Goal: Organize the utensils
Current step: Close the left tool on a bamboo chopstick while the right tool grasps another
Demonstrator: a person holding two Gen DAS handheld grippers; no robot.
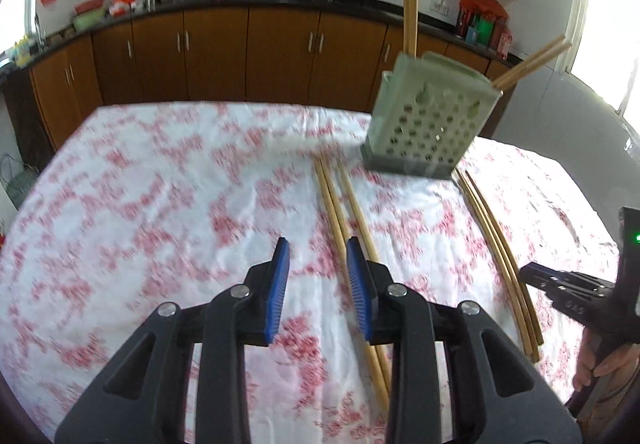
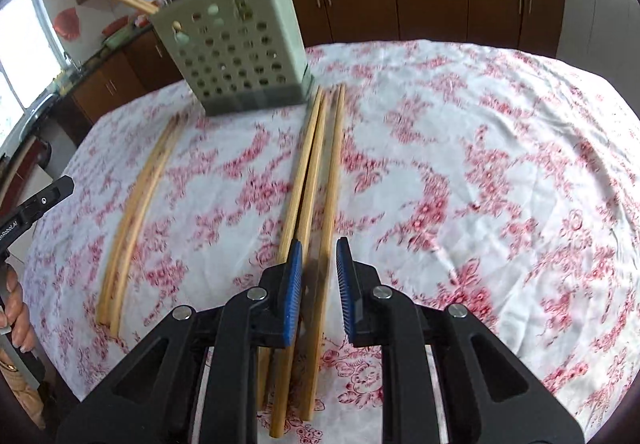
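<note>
Bamboo chopsticks (image 2: 316, 180) on tablecloth (image 2: 460, 172) | left tongs (image 1: 316, 272) apart | right tongs (image 2: 319, 276) apart, straddling chopsticks

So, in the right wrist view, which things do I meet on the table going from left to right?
Left tool → curved chopstick bundle → green perforated holder → straight chopstick group → bare floral tablecloth.

We carried two alike tools: the left gripper (image 1: 318, 280) and right gripper (image 2: 319, 284) had black plastic arms with triangular cut-outs, round silver screws and ribbed blue pads (image 2: 292, 292). At the left view's right edge a green light (image 1: 636, 237) glowed, perhaps an indicator.
</note>
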